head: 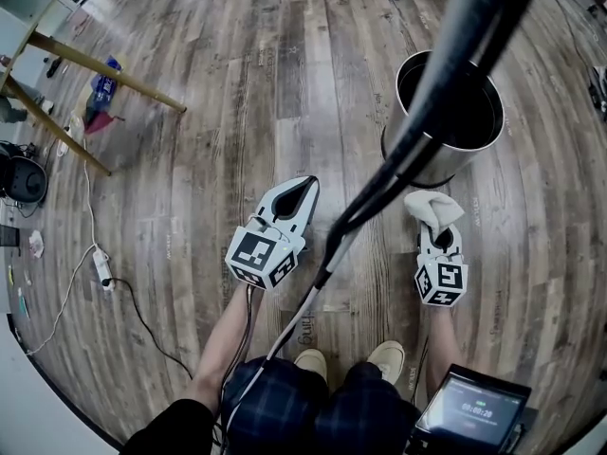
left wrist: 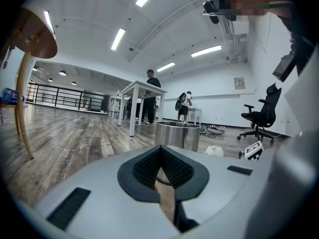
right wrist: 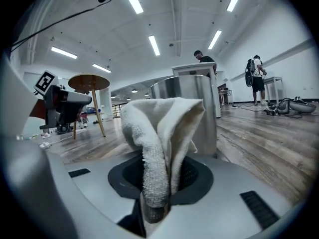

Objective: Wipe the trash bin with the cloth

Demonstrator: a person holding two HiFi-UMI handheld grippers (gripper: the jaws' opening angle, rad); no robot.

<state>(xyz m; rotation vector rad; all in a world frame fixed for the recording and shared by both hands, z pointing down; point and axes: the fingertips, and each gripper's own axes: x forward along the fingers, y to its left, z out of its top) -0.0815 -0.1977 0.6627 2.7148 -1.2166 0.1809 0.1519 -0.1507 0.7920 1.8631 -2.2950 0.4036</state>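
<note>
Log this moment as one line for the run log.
right gripper: shut on white cloth | cloth: beside steel trash bin wall, contact unclear | left gripper: shut, empty, apart from bin

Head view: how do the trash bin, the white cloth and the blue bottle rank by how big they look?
1. trash bin
2. white cloth
3. blue bottle; it lies farther off, so its true size is unsure.

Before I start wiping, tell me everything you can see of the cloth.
The cloth is a white, thick terry towel, folded over on itself. The right hand-held gripper is shut on its lower end, so it stands up from the jaws in a bunch, close beside the steel trash bin; whether they touch is unclear.
</note>
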